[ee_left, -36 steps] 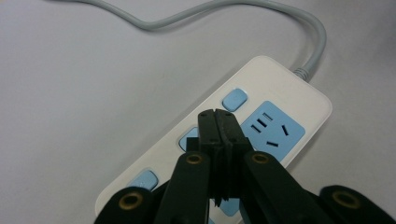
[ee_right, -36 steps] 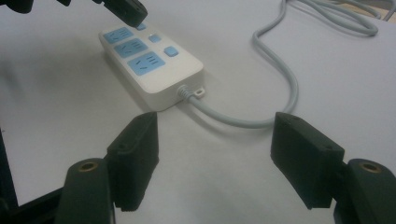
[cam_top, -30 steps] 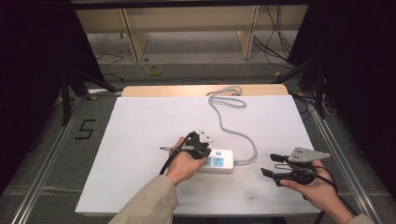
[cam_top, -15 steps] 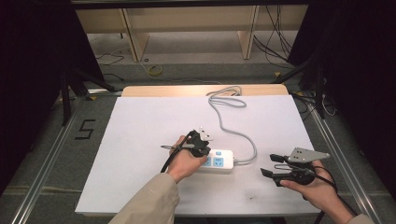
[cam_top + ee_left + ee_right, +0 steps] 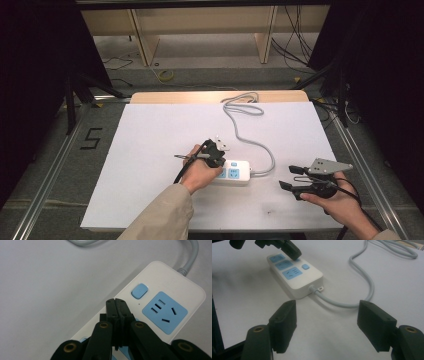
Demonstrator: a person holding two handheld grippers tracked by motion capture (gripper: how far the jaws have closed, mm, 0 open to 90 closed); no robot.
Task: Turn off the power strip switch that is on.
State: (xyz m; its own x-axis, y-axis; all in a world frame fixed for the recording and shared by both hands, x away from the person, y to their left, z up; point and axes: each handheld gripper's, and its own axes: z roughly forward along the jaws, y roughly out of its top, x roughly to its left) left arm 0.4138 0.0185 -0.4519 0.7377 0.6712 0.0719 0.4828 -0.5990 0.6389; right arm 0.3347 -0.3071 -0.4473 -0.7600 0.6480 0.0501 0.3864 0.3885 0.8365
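A white power strip (image 5: 239,173) with blue sockets (image 5: 165,312) and a blue switch (image 5: 139,290) lies on the white table sheet (image 5: 150,150). My left gripper (image 5: 116,302) is shut with nothing between its jaws. Its tips point down at the strip's top beside the switch (image 5: 305,266), and I cannot tell if they touch. From the right gripper view the left gripper (image 5: 293,253) hangs over the strip's far edge (image 5: 294,275). My right gripper (image 5: 287,177) stands open and empty to the right of the strip. Its jaws (image 5: 327,307) frame the grey cable (image 5: 362,272).
The cable (image 5: 240,130) runs from the strip's right end to a loop at the table's back edge. It comes back to a white plug (image 5: 221,145) just behind the left hand. Metal rails (image 5: 50,165) flank the table. Wooden shelving (image 5: 200,20) stands beyond it.
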